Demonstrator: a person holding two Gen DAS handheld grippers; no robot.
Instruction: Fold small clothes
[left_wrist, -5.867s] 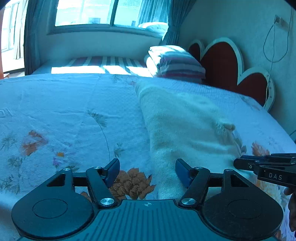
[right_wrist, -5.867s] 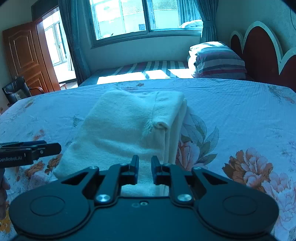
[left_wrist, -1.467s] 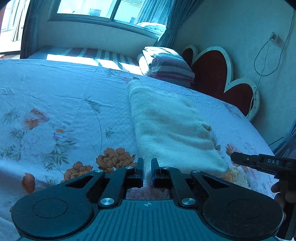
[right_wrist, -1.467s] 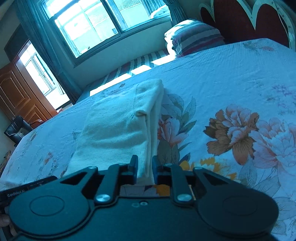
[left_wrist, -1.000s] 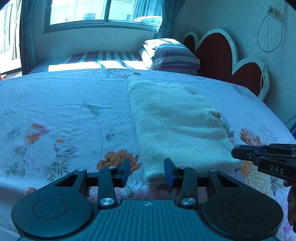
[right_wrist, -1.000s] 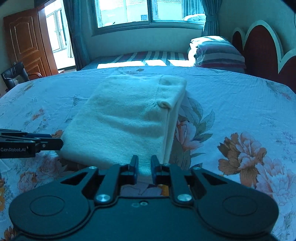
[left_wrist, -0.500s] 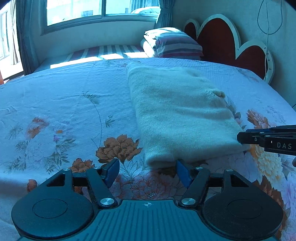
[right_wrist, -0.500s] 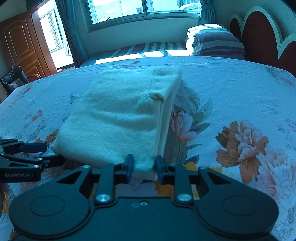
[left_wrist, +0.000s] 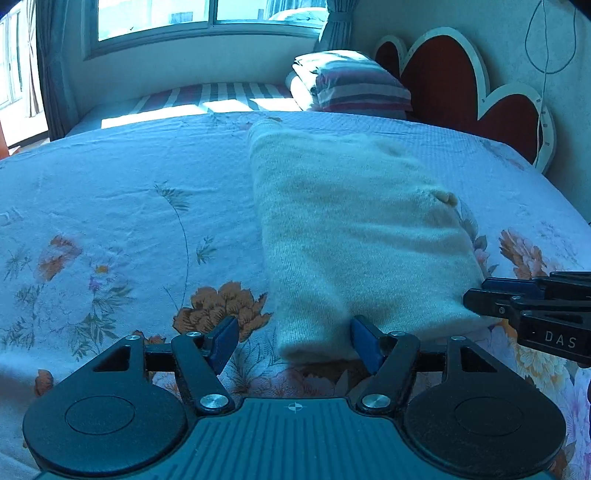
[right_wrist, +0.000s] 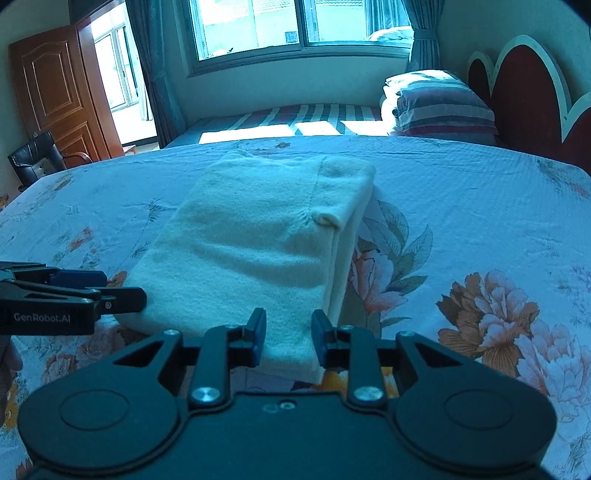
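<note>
In the middle of both frames, a cream knit garment (left_wrist: 354, 236) lay folded into a long rectangle on the floral bedsheet (left_wrist: 110, 221), its near end reaching down to the grippers. At the bottom of the left wrist view, the left gripper (left_wrist: 293, 338) had its jaws spread wide, one blue pad on the sheet left of the garment's near corner, the other just at the cloth's near edge; nothing was pinched. At the bottom of the right wrist view, the right gripper (right_wrist: 288, 330) was released too, its jaws parted on either side of the garment's near right corner without closing on it. A striped pillow (right_wrist: 439, 103) sat in the upper right, beside the red scalloped headboard (right_wrist: 524, 92), with a window (right_wrist: 295, 26) along the top and a wooden door (right_wrist: 48, 96) at upper left.
</note>
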